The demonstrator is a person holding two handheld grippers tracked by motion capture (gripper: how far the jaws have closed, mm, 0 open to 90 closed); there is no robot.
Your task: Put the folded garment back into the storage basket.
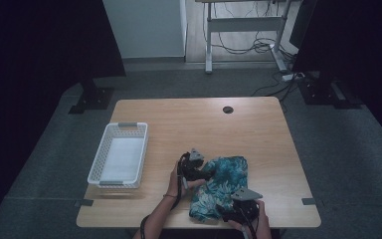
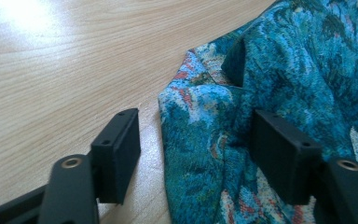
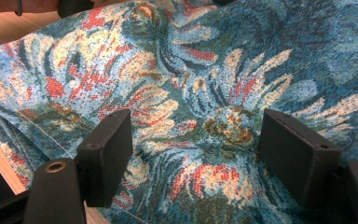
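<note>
- Two hand-held grippers work at one crumpled cloth with a blue-green flower pattern, which lies on the near right part of the wooden table; the white basket stands well apart from it, at the table's left edge
- The left hand-held gripper sits at the cloth's left edge; its jaws stand apart, one over bare wood, the other over the fabric, with the folded hem between them but not pinched
- The right hand-held gripper hovers low over the near end of the cloth; its jaws are also apart (red and cream petals show between them), and neither pad presses the fabric
- In the high view a hand holds the left tool beside the cloth
</note>
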